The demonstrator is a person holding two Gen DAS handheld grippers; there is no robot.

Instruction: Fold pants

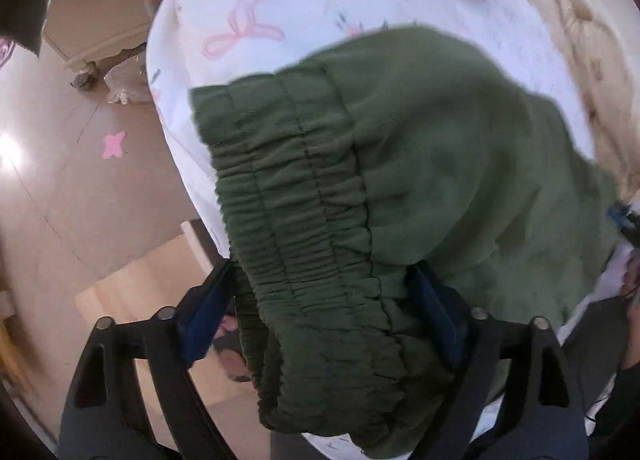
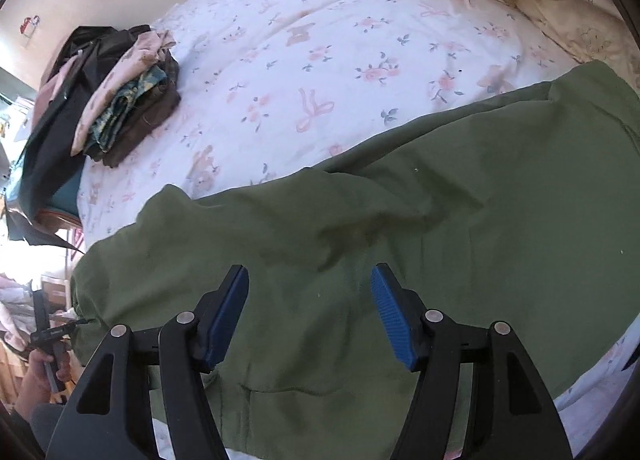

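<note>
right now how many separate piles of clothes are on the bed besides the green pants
1. A stack of folded clothes sits near the bed's far left edge in the right wrist view, apart from the green pants. The dark clothing draped beside it may hide more.

Left gripper: two black plastic fingers of open-frame, triangulated shape, each with a triangular cut-out near its base. Each finger carries two round silver pivot pins on its upper face. The inner face of each finger bears a dark blue pad.

Right gripper: same black frame, same silver pins in pairs. Its pads are brighter blue, with fine ribbing across the face.

Left of the right gripper's left finger, a hand wraps a black handle bearing small white lettering, too small to read. A dark sleeve edge sits just below that hand.
</note>
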